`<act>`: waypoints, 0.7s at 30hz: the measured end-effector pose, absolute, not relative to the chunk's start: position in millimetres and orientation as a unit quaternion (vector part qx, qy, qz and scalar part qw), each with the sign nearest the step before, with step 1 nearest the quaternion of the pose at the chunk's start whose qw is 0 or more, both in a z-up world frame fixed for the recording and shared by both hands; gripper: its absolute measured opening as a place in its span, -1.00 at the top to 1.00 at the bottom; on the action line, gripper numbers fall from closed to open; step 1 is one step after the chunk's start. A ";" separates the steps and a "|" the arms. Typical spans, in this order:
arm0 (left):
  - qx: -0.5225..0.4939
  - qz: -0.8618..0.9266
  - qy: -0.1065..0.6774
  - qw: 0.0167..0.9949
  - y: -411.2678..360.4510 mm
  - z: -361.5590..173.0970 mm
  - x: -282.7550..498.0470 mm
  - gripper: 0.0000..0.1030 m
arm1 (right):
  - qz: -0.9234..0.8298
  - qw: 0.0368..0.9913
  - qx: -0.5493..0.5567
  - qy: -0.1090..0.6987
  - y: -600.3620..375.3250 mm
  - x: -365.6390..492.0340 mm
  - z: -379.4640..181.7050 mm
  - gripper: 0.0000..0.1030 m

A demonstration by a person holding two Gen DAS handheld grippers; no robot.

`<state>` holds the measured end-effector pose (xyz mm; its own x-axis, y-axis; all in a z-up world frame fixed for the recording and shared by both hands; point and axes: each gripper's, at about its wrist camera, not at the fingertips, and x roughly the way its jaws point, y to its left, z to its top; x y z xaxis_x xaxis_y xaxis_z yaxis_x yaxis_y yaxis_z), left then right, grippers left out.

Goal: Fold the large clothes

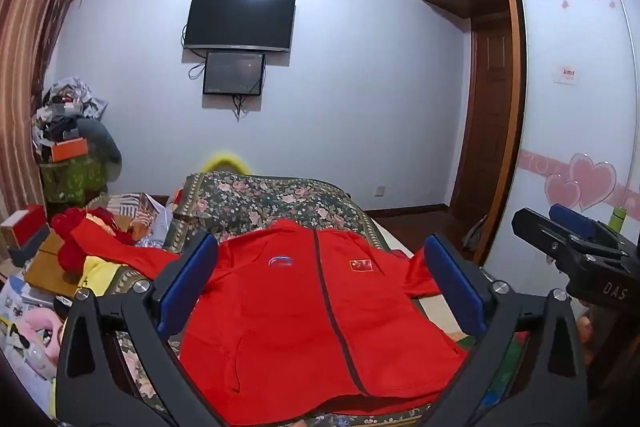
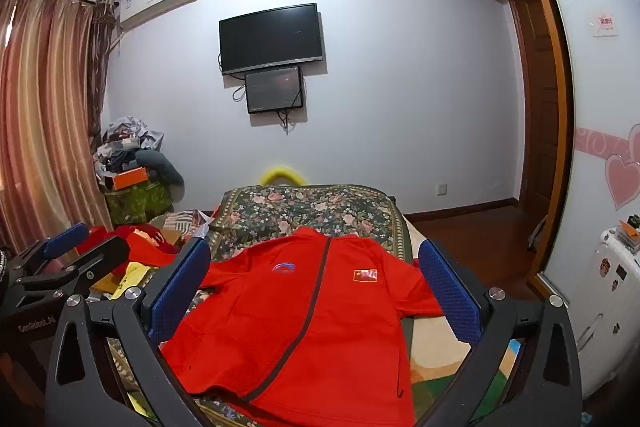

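Note:
A red zip-front jacket (image 1: pixel 304 311) (image 2: pixel 308 323) lies spread flat, front up, on a bed with a floral cover (image 1: pixel 264 199) (image 2: pixel 312 211). It has a dark zipper down the middle, a blue logo on one chest side and a small flag patch on the other. One sleeve (image 1: pixel 120 247) stretches out to the left. My left gripper (image 1: pixel 320 283) hangs open above the jacket, its blue pads wide apart with nothing between them. My right gripper (image 2: pixel 316 287) is open in the same way, above the jacket. Each gripper shows at the edge of the other's view.
To the left of the bed lies a clutter of boxes (image 1: pixel 24 231), red cloth (image 1: pixel 72 227) and bags (image 1: pixel 76 179), with curtains (image 2: pixel 44 115) behind. A television (image 1: pixel 240 21) hangs on the far wall. A wardrobe with a sliding door (image 1: pixel 576 107) and a white appliance (image 2: pixel 612 307) stand at the right.

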<state>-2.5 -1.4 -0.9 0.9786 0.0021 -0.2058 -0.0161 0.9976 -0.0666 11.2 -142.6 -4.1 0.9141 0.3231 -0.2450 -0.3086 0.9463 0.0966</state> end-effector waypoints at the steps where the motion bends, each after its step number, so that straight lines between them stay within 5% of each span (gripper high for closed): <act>1: -0.031 0.009 0.100 0.994 -3.1 -1.3 -4.7 -1.00 | 0.162 0.978 0.027 0.129 -142.5 11.2 -4.1 -1.00; 21: -0.046 0.018 0.125 0.991 -0.6 -5.1 8.7 -1.00 | 0.163 0.977 0.027 0.135 -138.2 10.3 -3.7 -1.00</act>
<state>8.7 -0.6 -5.1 0.9684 0.0236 -0.2484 -0.0467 0.9951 -0.0876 10.3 -138.2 -3.7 0.9105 0.3250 -0.2557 -0.3105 0.9457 0.0962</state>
